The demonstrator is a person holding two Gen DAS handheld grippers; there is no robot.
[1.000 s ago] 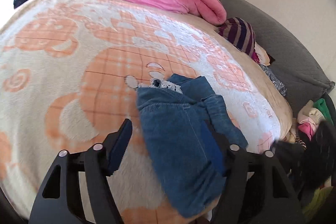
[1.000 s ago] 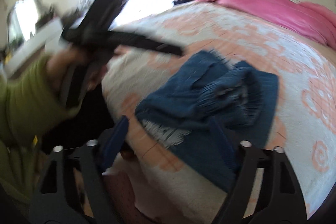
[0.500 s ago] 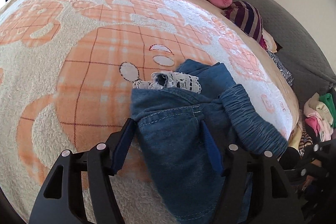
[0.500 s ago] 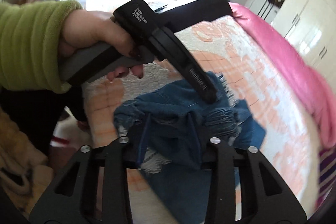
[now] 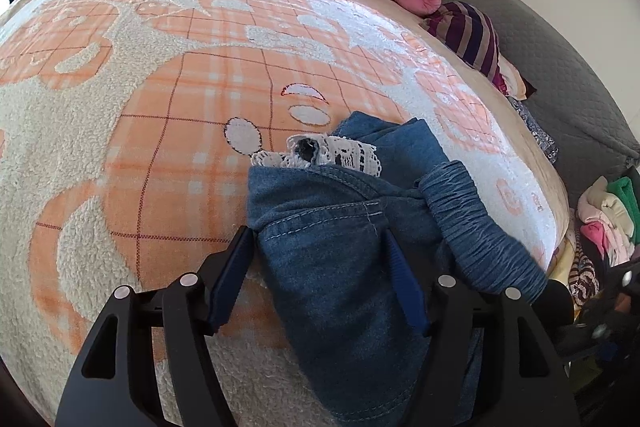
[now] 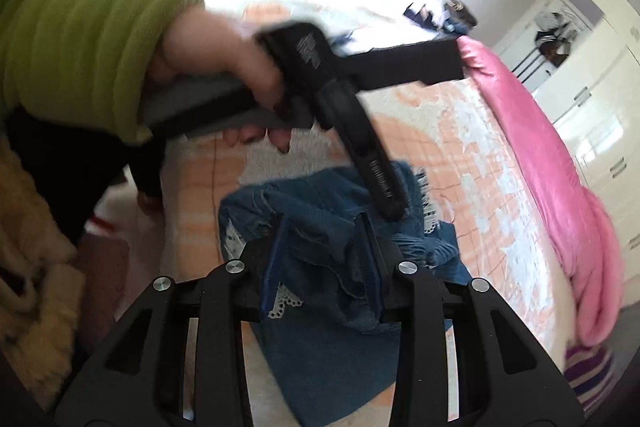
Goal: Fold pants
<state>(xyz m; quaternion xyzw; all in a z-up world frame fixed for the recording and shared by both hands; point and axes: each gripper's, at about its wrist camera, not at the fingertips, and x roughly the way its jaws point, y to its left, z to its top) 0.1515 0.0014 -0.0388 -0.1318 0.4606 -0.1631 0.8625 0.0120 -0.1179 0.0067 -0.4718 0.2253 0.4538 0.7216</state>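
Left gripper [image 5: 318,259] is coming in low over the jeans [image 5: 340,267], which are now filling much more of its view than a second ago; its jaws are now straddling the folded denim, left finger at the seam edge, right finger on the cloth. Right gripper [image 6: 324,247] is closing: jaws well apart a second ago, now narrowed around a bunch of denim [image 6: 320,259]. Left hand [image 6: 216,67] is looming larger in the right view.

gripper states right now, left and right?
Left gripper: open, jaws straddling the denim pants.
Right gripper: cannot tell; denim bunched between its jaws.
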